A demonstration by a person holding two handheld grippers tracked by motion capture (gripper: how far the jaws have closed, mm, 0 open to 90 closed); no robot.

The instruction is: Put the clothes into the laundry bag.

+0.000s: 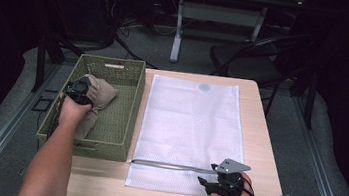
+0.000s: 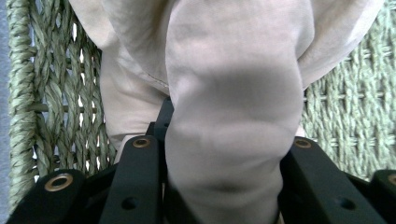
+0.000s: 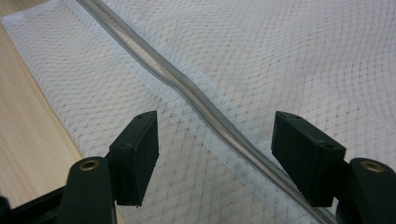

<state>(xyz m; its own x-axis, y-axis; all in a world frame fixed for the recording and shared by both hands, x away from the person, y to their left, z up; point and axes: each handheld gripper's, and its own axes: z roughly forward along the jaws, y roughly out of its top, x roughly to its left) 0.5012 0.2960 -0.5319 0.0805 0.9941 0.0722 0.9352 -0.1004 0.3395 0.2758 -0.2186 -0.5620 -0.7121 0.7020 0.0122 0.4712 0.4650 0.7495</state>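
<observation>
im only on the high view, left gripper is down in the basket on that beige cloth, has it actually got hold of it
Observer: Yes. In the left gripper view a thick fold of the beige cloth bulges up between the two black jaws of the left gripper, and both press against it.
Operator: ok and the right one, is it on the zipper yet
Observer: No. In the right gripper view the right gripper stands open, with the grey zipper of the white mesh bag running slantwise between the jaws, untouched.
Operator: is the basket solid underneath the cloth
Observer: No, the green woven basket has gaps in its weave, and light shows through them beside the cloth.
</observation>
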